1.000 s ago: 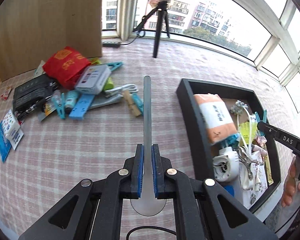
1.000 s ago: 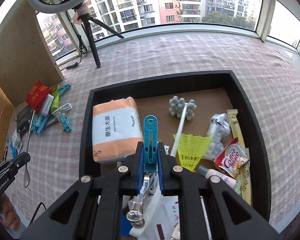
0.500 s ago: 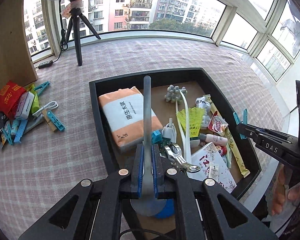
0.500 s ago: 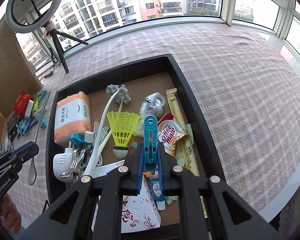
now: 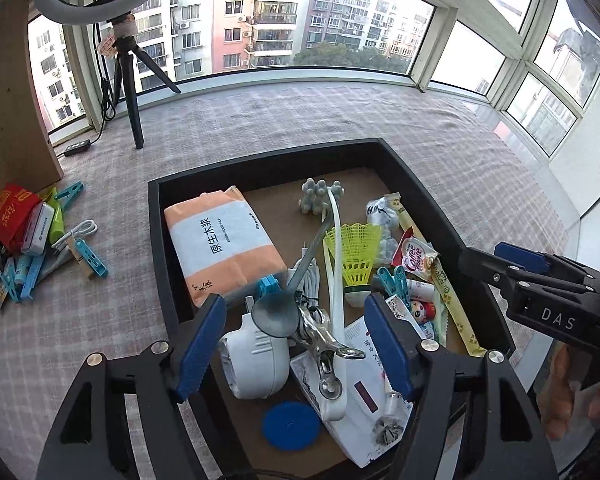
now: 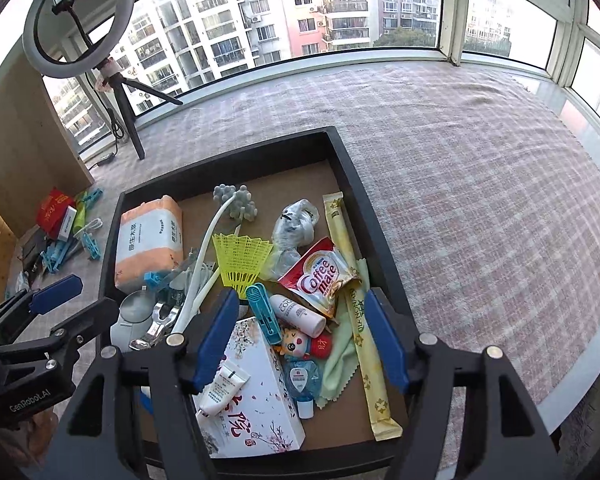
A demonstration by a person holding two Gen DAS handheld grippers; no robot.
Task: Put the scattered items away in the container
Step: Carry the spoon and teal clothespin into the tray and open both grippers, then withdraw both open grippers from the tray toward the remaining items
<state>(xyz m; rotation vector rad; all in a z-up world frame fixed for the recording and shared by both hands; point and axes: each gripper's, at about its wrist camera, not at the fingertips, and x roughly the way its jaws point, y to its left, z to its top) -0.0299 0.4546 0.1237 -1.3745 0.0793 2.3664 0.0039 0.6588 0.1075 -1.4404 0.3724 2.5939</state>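
Both grippers hang over the black rectangular tray [image 5: 156,240] with nothing between their blue pads: the left gripper [image 5: 296,344] is spread wide above the long-handled metal spoon [image 5: 278,312], which lies on the white round plastic device [image 5: 256,360], and the right gripper [image 6: 296,340] is spread wide above the teal plastic clothes peg [image 6: 264,312], which lies in the tray beside the white floral-printed box [image 6: 252,392]. We judge that 2 drops are complete and that the step in hand is the return for more. The scattered items left on the pink checked cloth [image 5: 100,320] form 1 pile to the tray's left: a red foil packet [image 5: 8,212], a white rectangular box [image 5: 38,226], a white coiled cable [image 5: 76,232] and several blue pegs [image 5: 88,258]. The next move calls for lifting clear of the tray's left wall and swinging left to that pile. We note that the pile is tightly overlapped, so picking out 1 piece may drag its neighbours, and that the black tripod [image 5: 130,92] stands well behind it.
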